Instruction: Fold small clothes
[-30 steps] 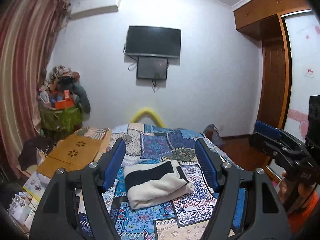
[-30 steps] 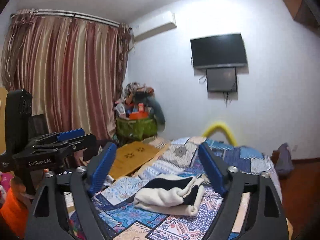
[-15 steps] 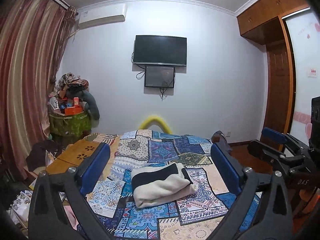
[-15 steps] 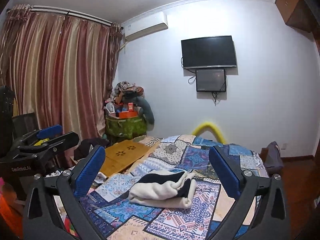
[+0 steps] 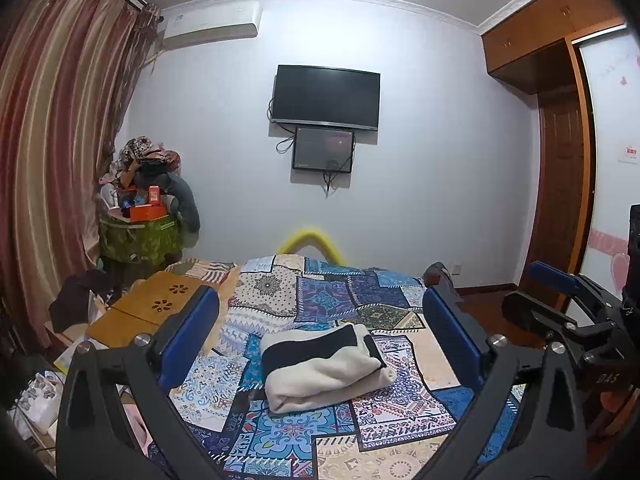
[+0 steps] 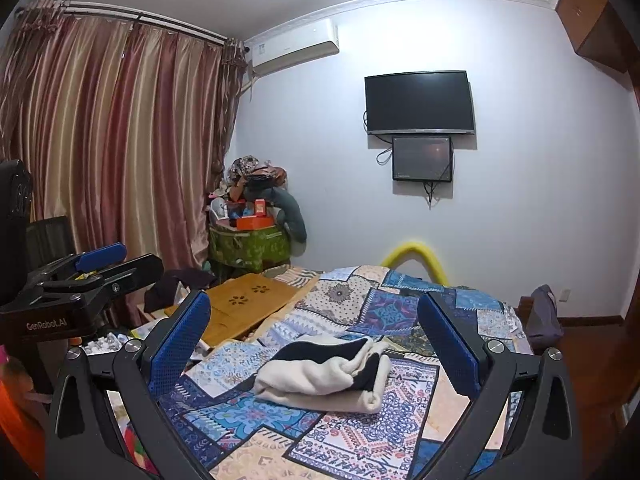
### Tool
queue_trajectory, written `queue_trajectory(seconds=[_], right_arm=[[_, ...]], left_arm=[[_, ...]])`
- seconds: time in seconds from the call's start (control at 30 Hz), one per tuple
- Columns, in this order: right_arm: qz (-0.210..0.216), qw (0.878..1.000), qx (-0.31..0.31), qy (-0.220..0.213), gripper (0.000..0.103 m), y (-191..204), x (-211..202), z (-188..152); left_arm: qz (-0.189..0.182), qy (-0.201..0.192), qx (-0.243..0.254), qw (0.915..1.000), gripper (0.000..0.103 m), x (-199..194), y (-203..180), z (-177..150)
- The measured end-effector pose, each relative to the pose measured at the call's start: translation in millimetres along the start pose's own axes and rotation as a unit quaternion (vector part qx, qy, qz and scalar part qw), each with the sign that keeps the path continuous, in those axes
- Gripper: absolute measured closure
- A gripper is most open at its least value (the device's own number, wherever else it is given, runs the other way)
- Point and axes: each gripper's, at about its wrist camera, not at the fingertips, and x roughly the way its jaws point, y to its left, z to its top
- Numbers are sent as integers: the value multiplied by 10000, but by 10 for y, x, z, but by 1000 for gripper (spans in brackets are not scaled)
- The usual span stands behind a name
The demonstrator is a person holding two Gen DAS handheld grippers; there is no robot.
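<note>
A folded cream and black garment [image 5: 326, 364] lies on the patchwork bedspread [image 5: 320, 300]; it also shows in the right wrist view [image 6: 328, 374]. My left gripper [image 5: 320, 328] is open and empty, held back from and above the garment. My right gripper [image 6: 314, 336] is open and empty too, also clear of the garment. The right gripper shows at the right edge of the left wrist view [image 5: 568, 304]. The left gripper shows at the left edge of the right wrist view [image 6: 92, 272].
A low wooden table [image 5: 156, 308] rests on the bed's left side. A green bin piled with things [image 5: 140, 236] stands in the corner by the curtain [image 5: 52, 160]. A TV [image 5: 325, 96] hangs on the far wall. A wooden wardrobe [image 5: 560, 200] is at right.
Both grippers have drawn back and risen away from the garment, and their jaws have opened wider. The folded garment has stayed put on the bed.
</note>
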Motion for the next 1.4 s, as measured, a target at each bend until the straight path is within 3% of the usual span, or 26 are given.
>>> queue_trajectory(seconds=[0.63, 1.4], right_arm=[[-38, 9999, 94, 53, 0, -49, -17, 0], [-129, 9995, 304, 10, 0, -137, -82, -10]], left_arm=[[60, 87, -95, 9999, 0, 67, 37, -24], [-243, 128, 127, 9995, 0, 78, -46, -23]])
